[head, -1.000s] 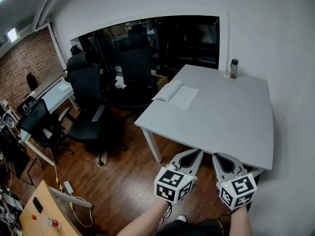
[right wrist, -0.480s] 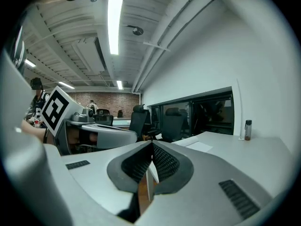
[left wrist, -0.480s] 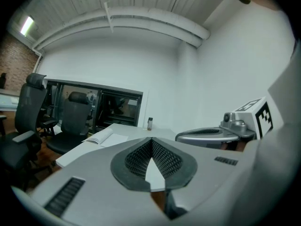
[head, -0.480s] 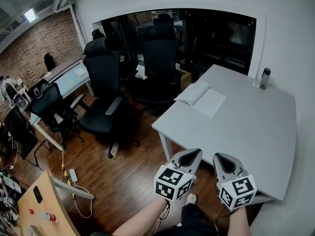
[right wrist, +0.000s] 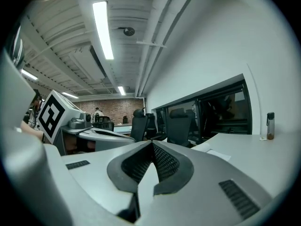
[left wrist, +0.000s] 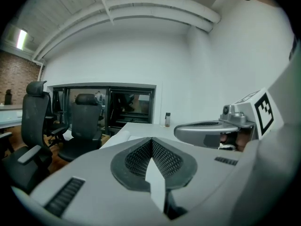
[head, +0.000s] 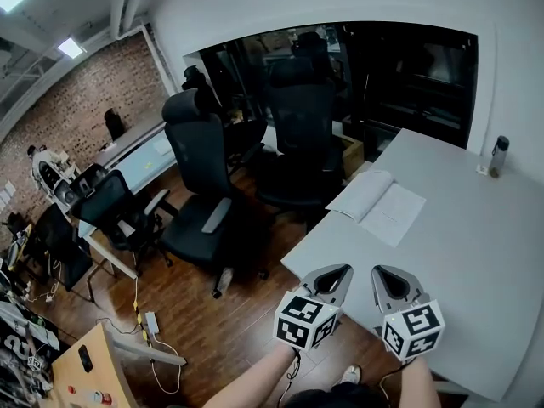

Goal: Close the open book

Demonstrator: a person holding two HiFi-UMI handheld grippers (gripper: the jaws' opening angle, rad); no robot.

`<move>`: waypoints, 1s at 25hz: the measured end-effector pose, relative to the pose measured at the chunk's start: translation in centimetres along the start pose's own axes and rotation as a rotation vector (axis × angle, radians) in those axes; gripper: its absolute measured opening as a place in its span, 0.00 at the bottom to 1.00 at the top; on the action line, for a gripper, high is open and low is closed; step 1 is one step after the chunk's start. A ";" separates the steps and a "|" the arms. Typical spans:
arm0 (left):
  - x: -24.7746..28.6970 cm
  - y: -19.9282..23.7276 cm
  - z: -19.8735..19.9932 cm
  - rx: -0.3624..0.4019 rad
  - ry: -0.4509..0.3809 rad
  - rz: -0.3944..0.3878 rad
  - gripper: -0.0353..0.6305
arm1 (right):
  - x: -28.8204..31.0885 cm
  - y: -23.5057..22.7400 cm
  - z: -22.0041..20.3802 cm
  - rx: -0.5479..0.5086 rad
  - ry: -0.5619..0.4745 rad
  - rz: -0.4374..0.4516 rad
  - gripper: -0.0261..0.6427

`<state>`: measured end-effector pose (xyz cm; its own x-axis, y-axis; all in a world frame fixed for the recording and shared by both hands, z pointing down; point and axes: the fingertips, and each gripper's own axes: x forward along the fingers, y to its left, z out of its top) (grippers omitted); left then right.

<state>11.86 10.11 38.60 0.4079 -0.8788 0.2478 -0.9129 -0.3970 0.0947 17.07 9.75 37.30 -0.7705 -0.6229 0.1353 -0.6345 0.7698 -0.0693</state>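
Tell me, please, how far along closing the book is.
Done: nothing yet; the book lies open by the left edge of the table. In hand: nothing; the left gripper and right gripper are both shut and empty, at the table's near edge, well short of the book. Left: reach the book and fold one half over the other.
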 end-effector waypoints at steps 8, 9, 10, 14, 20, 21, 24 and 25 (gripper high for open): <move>5.5 5.7 1.1 -0.008 0.010 0.016 0.06 | 6.4 -4.0 0.5 0.006 0.008 -0.001 0.04; 6.3 6.3 1.1 -0.011 0.012 0.009 0.06 | 7.2 -4.5 0.4 0.011 0.010 -0.006 0.04; 7.2 7.0 1.0 -0.015 0.016 0.001 0.06 | 7.9 -4.9 0.3 0.014 0.013 -0.014 0.04; 11.0 10.6 0.4 -0.027 0.041 -0.049 0.06 | 11.5 -7.1 -0.4 0.013 0.044 -0.074 0.04; 16.0 16.2 -1.2 -0.022 0.096 -0.138 0.06 | 17.5 -9.2 -1.8 0.036 0.102 -0.184 0.04; 16.7 17.0 -1.5 -0.024 0.107 -0.153 0.06 | 18.4 -9.5 -2.0 0.043 0.115 -0.204 0.04; 18.5 19.0 -2.5 -0.032 0.132 -0.215 0.06 | 20.5 -10.0 -2.5 0.065 0.142 -0.263 0.04; 19.1 19.5 -2.8 -0.034 0.142 -0.244 0.06 | 21.2 -10.1 -2.7 0.070 0.150 -0.280 0.04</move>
<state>1.79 -13.66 47.90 0.6116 -0.7113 0.3463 -0.7889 -0.5812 0.1996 7.29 -10.85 43.49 -0.5508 -0.7781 0.3021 -0.8275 0.5564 -0.0756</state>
